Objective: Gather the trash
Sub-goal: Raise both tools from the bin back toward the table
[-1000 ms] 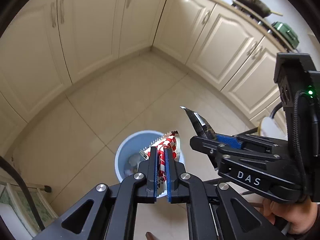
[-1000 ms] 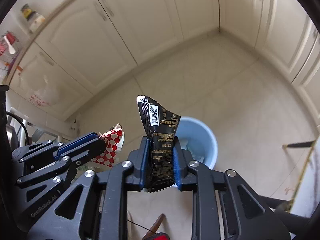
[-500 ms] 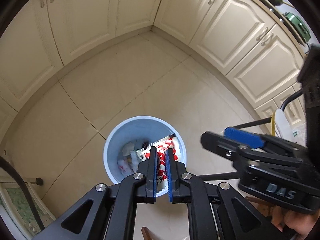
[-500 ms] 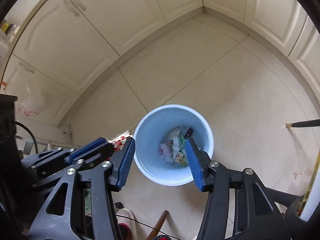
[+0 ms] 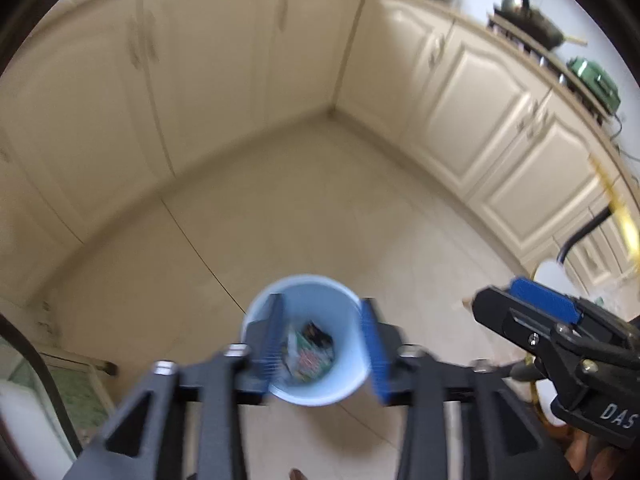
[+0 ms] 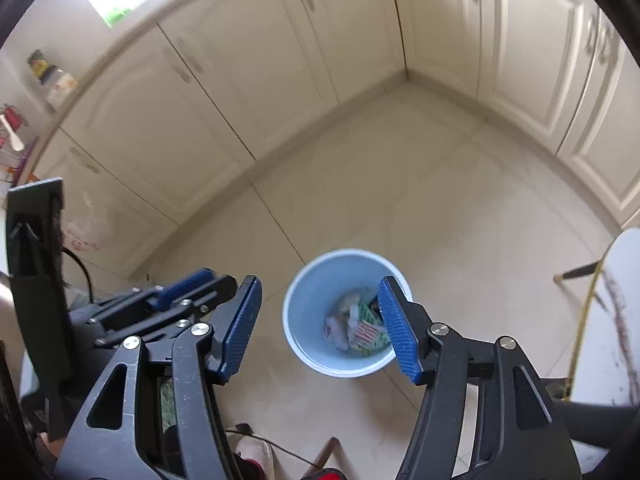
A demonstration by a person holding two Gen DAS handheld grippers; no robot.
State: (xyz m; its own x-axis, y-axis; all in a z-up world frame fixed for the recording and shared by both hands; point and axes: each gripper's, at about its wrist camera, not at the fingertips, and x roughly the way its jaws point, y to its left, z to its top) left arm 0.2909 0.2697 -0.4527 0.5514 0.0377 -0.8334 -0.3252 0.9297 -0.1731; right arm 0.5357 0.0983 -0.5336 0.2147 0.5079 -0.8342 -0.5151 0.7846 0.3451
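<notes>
Wrappers [image 6: 362,330] are seen lying crumpled at the bottom of the pale blue bin [image 6: 298,344], a red-and-white checked one uppermost beside a dark one and some white scraps. Such packets are judged to be very light, thin and limp, slick on the face and easily crushed but not fragile; they are best pinched at a flat sealed edge or a firm fold. The left gripper [image 5: 322,348] is held above the bin with its jaws about half apart, having just been opening, and nothing is between them. The right gripper [image 6: 322,330] has likewise just been opening, stands parted wider, and is empty. The bin is set upright on a smooth cream tiled floor [image 6: 460,208], near the corner where two runs of cream cabinets [image 5: 224,64] meet.
</notes>
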